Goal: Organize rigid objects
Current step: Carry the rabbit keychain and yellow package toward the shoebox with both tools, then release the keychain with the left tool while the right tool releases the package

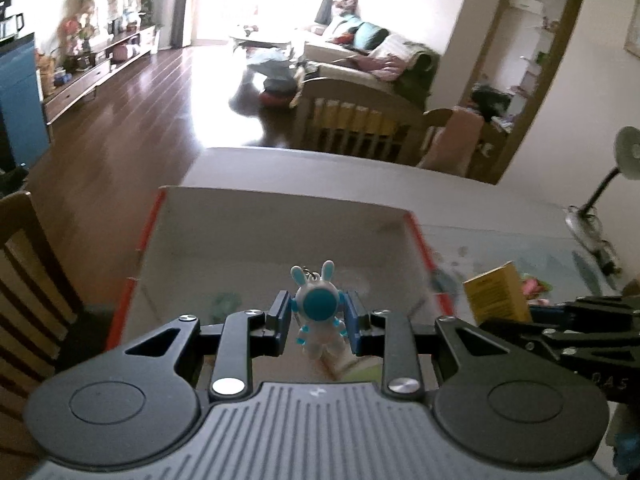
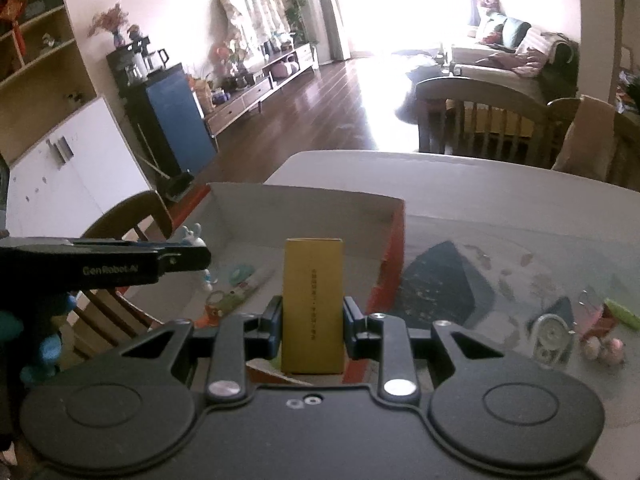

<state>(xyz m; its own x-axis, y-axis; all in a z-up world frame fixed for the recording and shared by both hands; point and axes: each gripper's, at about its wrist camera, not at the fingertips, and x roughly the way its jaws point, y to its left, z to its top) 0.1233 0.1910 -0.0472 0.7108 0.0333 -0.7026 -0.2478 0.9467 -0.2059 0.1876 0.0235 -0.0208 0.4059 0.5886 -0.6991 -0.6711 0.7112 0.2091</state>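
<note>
My left gripper (image 1: 318, 320) is shut on a small white and blue rabbit astronaut keychain (image 1: 320, 312), held over the near part of an open cardboard box (image 1: 280, 224) with red outer sides. My right gripper (image 2: 313, 320) is shut on an upright yellow rectangular box (image 2: 313, 304), held above the cardboard box's (image 2: 312, 204) near right part. The yellow box also shows in the left wrist view (image 1: 496, 296), and the left gripper with the rabbit (image 2: 192, 236) shows at the left of the right wrist view. Small items (image 2: 236, 284) lie on the cardboard box floor.
On the table right of the box lie a tape dispenser (image 2: 552, 336), a green pen (image 2: 622, 312), a binder clip (image 2: 588, 300) and small pink pieces (image 2: 604, 348). A wooden chair (image 1: 28, 280) stands at the table's left. A desk lamp (image 1: 600, 196) stands at the far right.
</note>
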